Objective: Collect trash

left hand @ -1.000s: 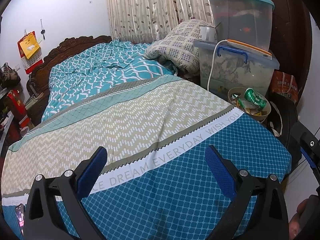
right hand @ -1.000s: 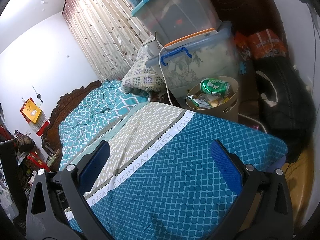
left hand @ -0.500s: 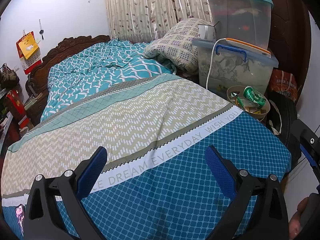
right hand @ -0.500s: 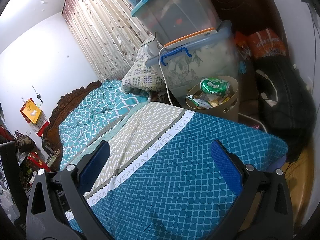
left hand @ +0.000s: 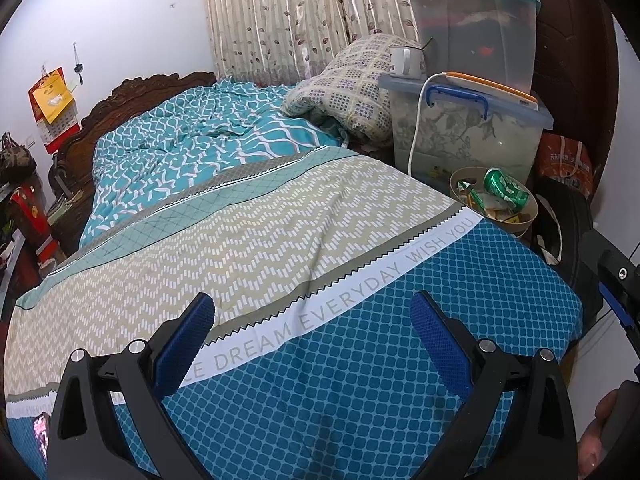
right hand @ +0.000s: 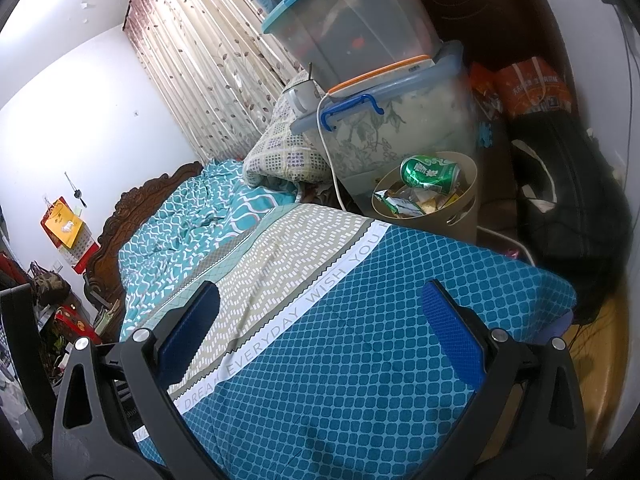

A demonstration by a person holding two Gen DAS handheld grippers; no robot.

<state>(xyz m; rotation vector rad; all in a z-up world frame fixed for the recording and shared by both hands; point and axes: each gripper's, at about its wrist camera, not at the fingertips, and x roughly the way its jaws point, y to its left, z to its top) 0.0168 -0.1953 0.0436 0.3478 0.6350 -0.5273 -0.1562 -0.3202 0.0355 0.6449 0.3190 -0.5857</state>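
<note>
I held both grippers above the foot of the bed (left hand: 360, 380), over the blue patterned part of the cover. The left gripper (left hand: 312, 312) stood with its jaws spread wide and nothing between them; only bedding showed in the gap. The right gripper (right hand: 320, 300) was likewise spread wide and empty.

The trash lay in a round beige bin (left hand: 520, 222) on the floor off the far right corner of the bed, just beside a clear storage box (left hand: 460, 132) with a blue handle. A green can (left hand: 505, 188) lay on its side on top of the pile, with wrappers (left hand: 480, 200) under it. From the left gripper the bin sat well ahead and to the right, well apart from the fingers. In the right wrist view the bin (right hand: 460, 216) sat ahead and slightly right of the gap, beyond the bed edge, with the can (right hand: 430, 173) uppermost and clearly apart from the fingers.

A white cable (left hand: 416, 120) hung down the box front beside the bin. A black bag (right hand: 568, 200) rested on the floor to the right of the bin. I saw no loose trash on the cover within either view.
</note>
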